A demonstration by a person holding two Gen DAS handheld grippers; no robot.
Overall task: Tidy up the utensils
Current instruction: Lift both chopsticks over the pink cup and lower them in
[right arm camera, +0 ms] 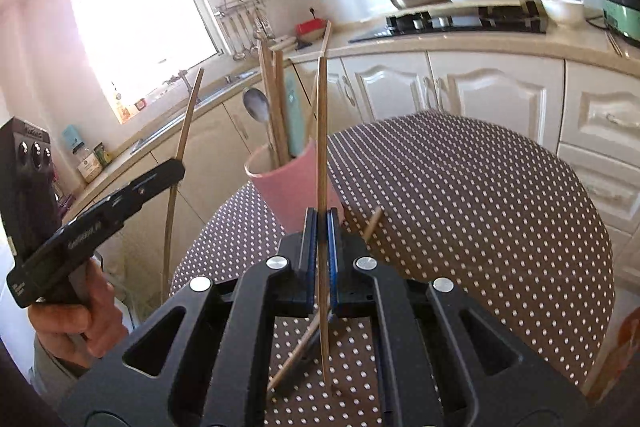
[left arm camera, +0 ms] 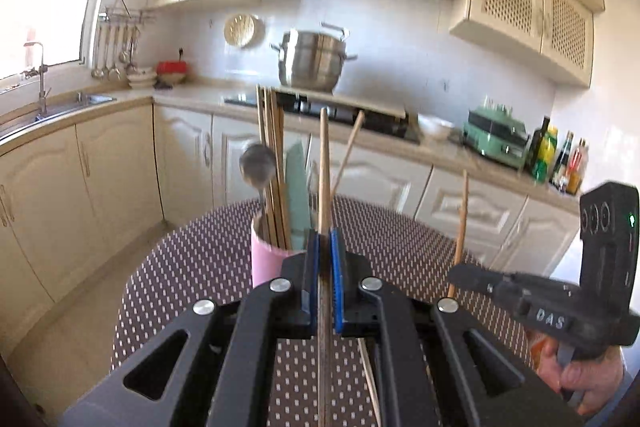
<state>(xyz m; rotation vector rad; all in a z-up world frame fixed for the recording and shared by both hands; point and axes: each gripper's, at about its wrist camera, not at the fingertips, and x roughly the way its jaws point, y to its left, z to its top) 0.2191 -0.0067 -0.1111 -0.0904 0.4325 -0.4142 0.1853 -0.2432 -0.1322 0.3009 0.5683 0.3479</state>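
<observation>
**One chopstick clamped in each gripper, pink cup waiting just ahead**

The left gripper (left arm camera: 324, 239) has its blue pads pressed on a wooden chopstick (left arm camera: 325, 163), which stands nearly upright, running from below the jaws to well above them. The right gripper (right arm camera: 320, 223) is likewise closed on its own chopstick (right arm camera: 321, 131), also close to vertical, its lower end hanging clear of the dotted tablecloth (right arm camera: 460, 207) beneath. In the right wrist view, a loose chopstick (right arm camera: 298, 353) lies slanted on the cloth under the jaws, and what looks like the end of another stick (right arm camera: 374, 223) pokes up just right of them. Each gripper shows in the other's view, off to the side, with a hand (left arm camera: 576, 383) on its grip.

Just beyond the jaws, slightly left, stands the pink cup (right arm camera: 286, 191). It already holds several chopsticks (left arm camera: 272, 163), a metal spoon (left arm camera: 258, 165) and a pale green utensil (left arm camera: 298, 187), all upright or leaning on the rim.

Farther off are the kitchen counter, the stove with a steel pot (left arm camera: 312, 61), and the sink by the window.

Judging from this, the sorting is well along: most utensils are in the cup. Left to do: lower both held chopsticks into the cup, then gather at least the stray one still on the table.
</observation>
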